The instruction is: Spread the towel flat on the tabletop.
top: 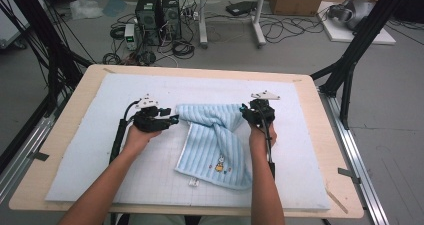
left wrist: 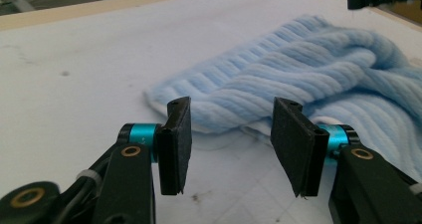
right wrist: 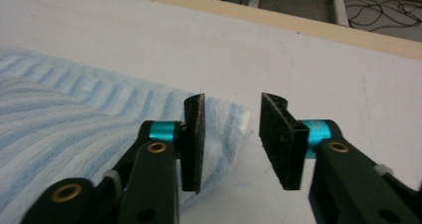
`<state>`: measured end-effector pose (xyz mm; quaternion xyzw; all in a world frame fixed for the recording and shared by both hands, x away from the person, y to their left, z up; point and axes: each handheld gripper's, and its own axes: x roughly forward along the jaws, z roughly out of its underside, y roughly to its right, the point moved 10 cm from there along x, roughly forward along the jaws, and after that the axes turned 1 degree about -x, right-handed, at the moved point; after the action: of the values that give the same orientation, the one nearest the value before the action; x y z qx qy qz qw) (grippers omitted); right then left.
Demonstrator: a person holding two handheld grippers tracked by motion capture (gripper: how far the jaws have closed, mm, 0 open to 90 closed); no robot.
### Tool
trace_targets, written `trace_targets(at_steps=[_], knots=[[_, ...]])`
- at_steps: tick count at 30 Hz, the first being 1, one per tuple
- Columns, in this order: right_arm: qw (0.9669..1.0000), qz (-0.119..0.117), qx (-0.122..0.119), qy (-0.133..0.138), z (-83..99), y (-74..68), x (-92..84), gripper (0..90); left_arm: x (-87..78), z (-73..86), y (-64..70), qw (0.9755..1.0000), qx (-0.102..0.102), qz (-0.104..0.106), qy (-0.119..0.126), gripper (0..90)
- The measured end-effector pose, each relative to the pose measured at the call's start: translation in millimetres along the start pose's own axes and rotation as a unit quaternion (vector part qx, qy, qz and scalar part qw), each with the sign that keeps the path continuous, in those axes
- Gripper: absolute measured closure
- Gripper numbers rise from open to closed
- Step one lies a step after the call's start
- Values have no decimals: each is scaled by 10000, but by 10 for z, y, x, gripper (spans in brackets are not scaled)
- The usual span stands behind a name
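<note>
A light blue ribbed towel (top: 215, 140) with a small cartoon print lies crumpled on the pale mat, its far edge bunched between my two grippers. My left gripper (top: 174, 119) sits at the towel's far left corner with its jaws apart. In the left gripper view that gripper (left wrist: 231, 132) is open, and the folded towel edge (left wrist: 298, 79) lies just beyond the pads, untouched. My right gripper (top: 245, 110) is at the far right corner. In the right gripper view it (right wrist: 231, 129) is open above the towel's corner (right wrist: 74, 124), which ends under the left pad.
The pale mat (top: 75, 150) covers most of a wooden table (top: 35, 185). Black frame posts (top: 350, 60) stand at both far corners. Computer towers (top: 157, 15), cables and boxes sit on the floor beyond the table.
</note>
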<state>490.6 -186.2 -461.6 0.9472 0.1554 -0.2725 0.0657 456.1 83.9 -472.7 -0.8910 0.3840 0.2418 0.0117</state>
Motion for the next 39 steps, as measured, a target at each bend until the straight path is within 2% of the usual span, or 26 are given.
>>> trace_targets(at_steps=[3, 4, 6, 8, 12, 13, 14, 18, 19, 20, 21, 22, 23, 24, 25, 26, 28, 30, 31, 32, 33, 34, 35, 36, 38, 39], knots=[[9999, -114, -10, 98, 0, 5, -86, 561, 57, 15, 57, 9999, 2, 97, -45, 521], [9995, -213, -100, 191, 38, 9, -202, 550, 92, 17, 80, 9999, -26, 139, -75, 520], [9993, -291, -197, 110, 118, 10, -283, 531, 175, 1, 141, 9998, -38, 189, -92, 517], [9989, -367, -230, 173, 182, -5, -366, 530, 281, -3, 179, 9995, 147, 137, -230, 493], [9981, -524, -227, 226, 268, -45, -458, 517, 498, -48, 235, 9986, 359, 83, -392, 499], [9972, -649, -276, 261, 313, -86, -501, 510, 596, -46, 252, 9973, 470, 33, -559, 523], [9966, -723, -289, 269, 335, -113, -520, 507, 596, -46, 252, 9973, 470, 33, -559, 556], [9936, -1020, -376, 292, 388, -245, -572, 493, 716, -52, 260, 9944, 707, -110, -780, 833], [9924, -1113, -415, 324, 388, -289, -583, 492, 724, -67, 261, 9942, 786, -139, -727, 850], [9909, -1218, -452, 346, 386, -345, -594, 489, 732, -78, 251, 9944, 764, -152, -715, 855], [9909, -1218, -452, 346, 386, -345, -594, 489, 738, -88, 239, 9948, 725, -136, -699, 855], [9873, -1441, -558, 365, 379, -484, -609, 479, 724, -114, 193, 9956, 654, -163, -646, 859], [9845, -1598, -610, 387, 372, -566, -611, 478, 724, -114, 193, 9956, 654, -163, -646, 859], [9819, -1734, -667, 375, 373, -651, -609, 470, 694, -159, 131, 9969, 535, -176, -555, 859], [9787, -1886, -730, 362, 376, -739, -598, 470, 676, -181, 100, 9972, 505, -181, -521, 859], [9747, -2067, -781, 341, 381, -831, -588, 471, 676, -181, 100, 9972, 505, -181, -521, 859], [9662, -2391, -914, 302, 387, -1020, -570, 469, 631, -252, 16, 9981, 404, -245, -399, 859], [9565, -2695, -1081, 266, 388, -1216, -549, 464, 618, -269, -12, 9981, 394, -279, -379, 859], [9565, -2695, -1081, 266, 388, -1216, -549, 464, 609, -282, -38, 9981, 383, -305, -375, 859], [9481, -2955, -1168, 127, 408, -1393, -505, 449, 607, -290, -55, 9981, 379, -315, -378, 859], [9481, -2955, -1168, 127, 408, -1393, -505, 449, 601, -303, -76, 9981, 373, -346, -360, 859], [9419, -3076, -1344, -100, 451, -1585, -404, 444, 587, -316, -106, 9981, 366, -370, -340, 859], [9419, -3076, -1344, -100, 451, -1585, -404, 444, 587, -316, -106, 9981, 366, -370, -340, 859], [9421, -2993, -1482, -301, 499, -1703, -281, 464, 578, -318, -117, 9982, 349, -371, -331, 858], [9433, -2795, -1689, -598, 581, -1763, -156, 552, 558, -318, -153, 9982, 307, -404, -327, 858], [9433, -2795, -1689, -598, 581, -1763, -156, 552, 546, -323, -172, 9983, 266, -416, -303, 858]])
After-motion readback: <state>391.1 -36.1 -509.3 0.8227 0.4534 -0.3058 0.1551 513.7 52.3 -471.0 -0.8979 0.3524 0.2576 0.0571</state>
